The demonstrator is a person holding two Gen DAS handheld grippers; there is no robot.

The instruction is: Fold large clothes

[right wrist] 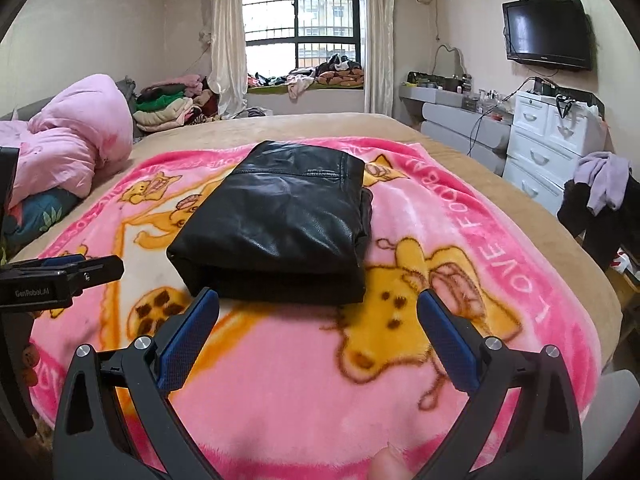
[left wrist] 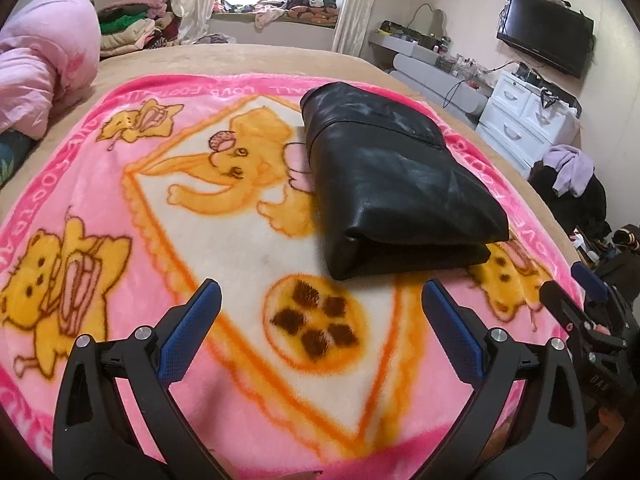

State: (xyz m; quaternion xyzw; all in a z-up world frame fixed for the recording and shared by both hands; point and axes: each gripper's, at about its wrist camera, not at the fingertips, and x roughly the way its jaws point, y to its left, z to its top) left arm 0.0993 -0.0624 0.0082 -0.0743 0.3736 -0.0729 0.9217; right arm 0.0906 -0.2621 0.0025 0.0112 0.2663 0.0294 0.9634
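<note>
A black, glossy leather-like garment (right wrist: pixel 276 224) lies folded into a thick rectangular bundle on a fluffy pink blanket printed with yellow cartoon animals (right wrist: pixel 304 380). In the right wrist view it sits just ahead of the right gripper (right wrist: pixel 318 304); in the left wrist view it lies ahead and to the right. The right gripper's blue-padded fingers (right wrist: pixel 188 336) are spread wide, holding nothing and hanging just short of the bundle's near edge. The left gripper (left wrist: pixel 320 294) also has its fingers wide apart and empty above the blanket. The blanket covers a tan bed (right wrist: pixel 460 148). A crumpled pink quilt (right wrist: pixel 76 140) rests at the bed's left side. A white drawer cabinet (right wrist: pixel 548 136) stands by the right wall beneath a wall-mounted black television (right wrist: pixel 548 34).
</note>
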